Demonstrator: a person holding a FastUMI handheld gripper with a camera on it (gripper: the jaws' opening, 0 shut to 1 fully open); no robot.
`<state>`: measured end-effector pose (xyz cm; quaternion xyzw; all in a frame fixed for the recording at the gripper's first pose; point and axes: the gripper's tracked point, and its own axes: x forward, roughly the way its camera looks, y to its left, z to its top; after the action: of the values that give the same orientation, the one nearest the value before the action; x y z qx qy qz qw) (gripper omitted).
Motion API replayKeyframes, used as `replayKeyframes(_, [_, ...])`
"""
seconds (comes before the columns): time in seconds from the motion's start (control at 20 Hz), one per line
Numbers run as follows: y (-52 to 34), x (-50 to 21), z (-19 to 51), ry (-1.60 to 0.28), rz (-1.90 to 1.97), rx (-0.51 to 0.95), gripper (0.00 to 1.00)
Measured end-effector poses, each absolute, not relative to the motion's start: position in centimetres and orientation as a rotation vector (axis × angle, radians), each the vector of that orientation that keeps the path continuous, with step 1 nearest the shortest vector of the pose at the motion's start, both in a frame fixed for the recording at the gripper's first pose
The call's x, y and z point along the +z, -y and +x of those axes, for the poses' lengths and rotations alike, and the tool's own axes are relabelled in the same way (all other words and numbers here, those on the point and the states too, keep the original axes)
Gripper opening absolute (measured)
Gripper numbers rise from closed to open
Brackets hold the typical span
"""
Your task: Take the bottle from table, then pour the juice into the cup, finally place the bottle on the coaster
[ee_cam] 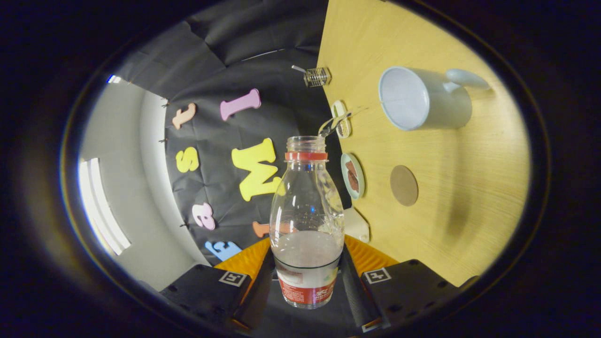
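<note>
The bottle (306, 225) is gripped low on its body, at the labelled band, with the gripper (307, 281) closed on it: one of the fingers (260, 286) is pressed against each side, so the bottle is carried and not resting on anything. The low hold appears to be chosen so that the neck and the open mouth are left free for pouring. The cap is off, and only the red ring remains under the mouth. A pale, cloudy juice is seen in the lower part of the bottle, its surface level across the body just above the label.

The view is rolled, so the desk (450, 225) is seen as a wall to the right of the bottle; this is judged to come from the gripper being turned toward a pouring attitude.

Beyond the fingers, on the desk, a round brown coaster (404, 185) is laid flat, well apart from the bottle, kept free as the final resting place. Near it a small dish (352, 175) is placed by the desk edge. Farther off the cup (422, 99) is set, its open mouth facing the camera, with nothing visibly inside. The pour is judged not yet begun.
</note>
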<state>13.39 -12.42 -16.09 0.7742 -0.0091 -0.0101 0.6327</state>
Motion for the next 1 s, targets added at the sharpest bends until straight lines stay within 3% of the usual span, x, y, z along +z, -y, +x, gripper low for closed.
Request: replayKeyframes(1.0, [12.7, -15.4, 14.3, 0.062, 1.8, -0.005, 0.75])
